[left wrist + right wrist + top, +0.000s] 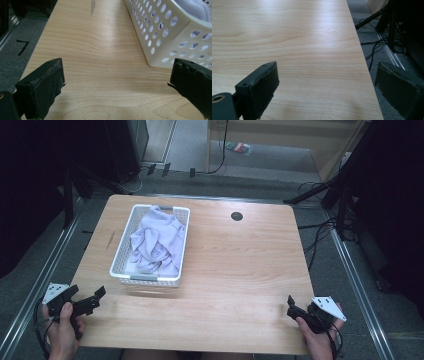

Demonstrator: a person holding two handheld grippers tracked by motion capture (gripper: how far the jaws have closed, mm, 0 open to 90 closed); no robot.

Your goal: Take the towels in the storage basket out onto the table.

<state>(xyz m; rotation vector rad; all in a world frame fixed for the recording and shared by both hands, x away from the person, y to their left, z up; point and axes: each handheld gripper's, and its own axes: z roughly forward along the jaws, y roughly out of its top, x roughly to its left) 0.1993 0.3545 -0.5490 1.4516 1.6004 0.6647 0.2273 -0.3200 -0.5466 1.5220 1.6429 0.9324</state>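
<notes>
Now both claws, left claw [89, 296] and right claw [292, 306], wide apart, empty.

Left gripper [86, 294] held in left hand [62, 330], jaws spread wide, right gripper [291, 304] in right hand [317, 340], jaws wide apart

Looks like a lab or test room w/ a recording setup. Wood desk [240, 265] stands on grey carpet [320, 175], between metal floor rails [357, 280]. Black stands [345, 195] and loose cables [315, 240] at far right.
</notes>
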